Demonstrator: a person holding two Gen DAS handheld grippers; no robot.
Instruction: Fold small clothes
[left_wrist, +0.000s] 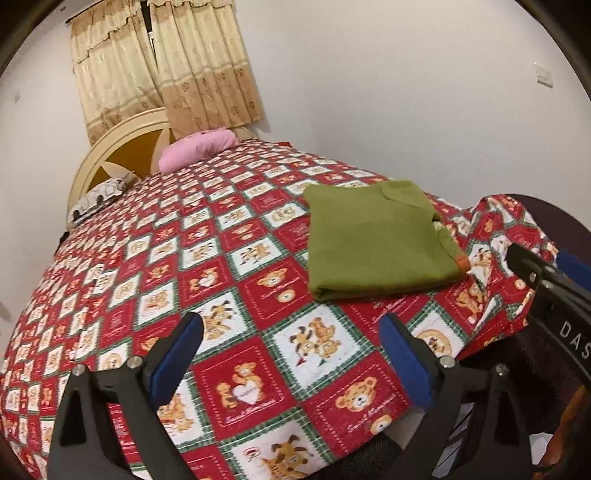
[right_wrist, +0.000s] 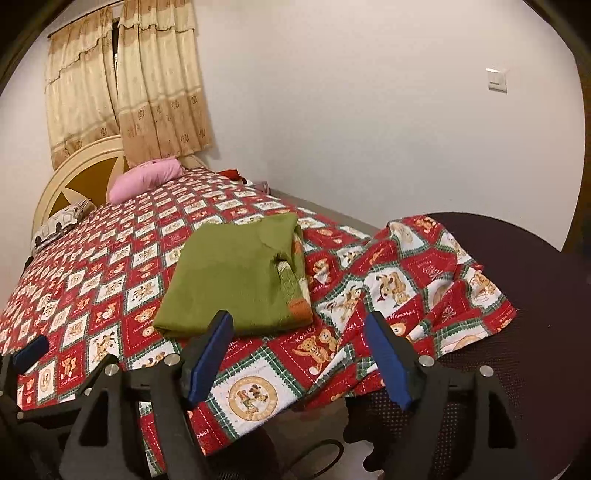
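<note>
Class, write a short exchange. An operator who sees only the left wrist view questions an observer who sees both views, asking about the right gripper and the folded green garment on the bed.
Operator: My left wrist camera shows only a sliver of the right gripper. Is it open?
Observer: Yes. The right gripper is open, with its blue-padded fingers apart and empty. It sits at the near edge of the folded green knitted garment.
Operator: What shows along that garment's right edge?
Observer: A cream-and-green striped knit layer shows beneath the plain green top layer.
</note>
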